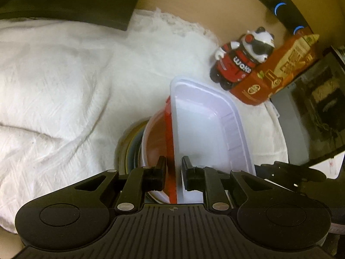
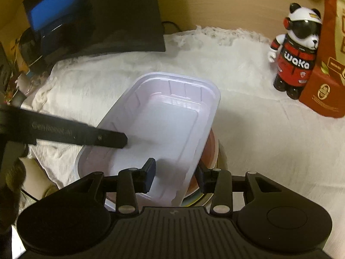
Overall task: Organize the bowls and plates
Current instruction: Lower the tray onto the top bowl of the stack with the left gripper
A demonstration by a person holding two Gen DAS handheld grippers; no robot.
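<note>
A translucent white rectangular container point(image 1: 207, 125) point(image 2: 163, 125) rests tilted on a stack of bowls and plates point(image 1: 133, 146) point(image 2: 215, 151); the top bowl is red inside with a white rim. My left gripper point(image 1: 174, 168) is shut on one end wall of the container, with a red edge showing beside that wall. In the right wrist view its black finger point(image 2: 103, 138) reaches in from the left. My right gripper point(image 2: 176, 173) straddles the container's long side wall, one finger inside and one outside, and is shut on it. Its black linkage point(image 1: 286, 170) shows at the right of the left wrist view.
A white cloth point(image 1: 64, 86) point(image 2: 258, 142) covers the wooden table. A panda figure in red point(image 1: 241, 58) point(image 2: 295, 51) stands against a red carton point(image 1: 278, 71) point(image 2: 325, 69) at the right. A dark laptop point(image 2: 92, 15) sits at the back left, with clutter beside it.
</note>
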